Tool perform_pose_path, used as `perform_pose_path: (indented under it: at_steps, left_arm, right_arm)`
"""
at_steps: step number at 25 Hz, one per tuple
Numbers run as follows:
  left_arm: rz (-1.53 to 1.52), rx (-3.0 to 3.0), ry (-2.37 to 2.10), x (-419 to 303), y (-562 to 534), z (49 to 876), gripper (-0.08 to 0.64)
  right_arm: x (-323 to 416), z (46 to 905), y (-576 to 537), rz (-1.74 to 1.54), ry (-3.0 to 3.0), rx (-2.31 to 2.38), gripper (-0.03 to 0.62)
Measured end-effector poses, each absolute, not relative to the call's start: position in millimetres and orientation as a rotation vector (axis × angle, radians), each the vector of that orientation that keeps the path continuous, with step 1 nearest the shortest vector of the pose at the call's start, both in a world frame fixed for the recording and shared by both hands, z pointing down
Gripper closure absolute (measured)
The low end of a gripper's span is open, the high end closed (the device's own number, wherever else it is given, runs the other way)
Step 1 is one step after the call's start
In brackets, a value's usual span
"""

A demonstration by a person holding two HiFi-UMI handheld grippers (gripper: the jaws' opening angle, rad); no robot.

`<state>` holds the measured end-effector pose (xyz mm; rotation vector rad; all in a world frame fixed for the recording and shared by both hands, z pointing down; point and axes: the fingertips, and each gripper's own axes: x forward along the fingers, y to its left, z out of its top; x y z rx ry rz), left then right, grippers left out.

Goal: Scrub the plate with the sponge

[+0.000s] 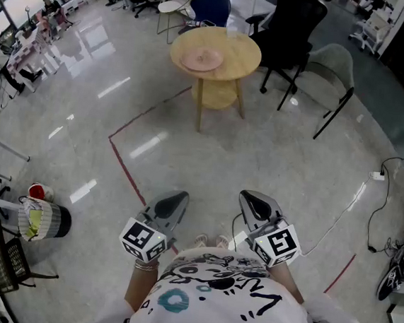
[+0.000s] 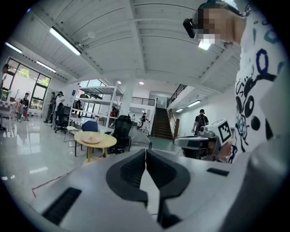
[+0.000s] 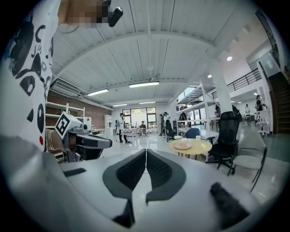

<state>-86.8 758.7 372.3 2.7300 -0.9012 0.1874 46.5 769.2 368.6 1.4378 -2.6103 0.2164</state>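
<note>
Pale wood makes up the round desk, which stands well ahead of both tools across an open stretch of glossy floor. The pinkish plate lies flat on the desk top, on the half that falls on the left tool's side. A small lump rests on the plate, too small from here to name.

The left tool is held low, just in front of the person's white printed shirt. Its ribbed jaws are pressed together with nothing between them. The right tool sits beside it, near but not touching. Its jaws are also pressed flat against each other and grip nothing. Both tools point forward toward the desk and tip slightly downward, each with its marker cube nearest the person.

Beyond the desk and off toward the right tool's side stands a black office chair. A grey chair stands further out on the same side. A red tape line runs over the floor from just ahead of the left tool toward the desk. Far out past the left tool, a round basket sits on the floor. A white cable trails across the floor out past the right tool.
</note>
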Motion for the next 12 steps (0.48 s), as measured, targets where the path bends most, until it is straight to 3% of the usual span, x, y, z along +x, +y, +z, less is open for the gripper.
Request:
perform_pose_path:
  at_steps: [12]
  left_arm:
    - [0.166,2.752,-0.843,-114.2,755.4,382.7,0.540]
  right_arm:
    - [13.9,363.7,765.1,0.193,-2.594,1.448,0.565]
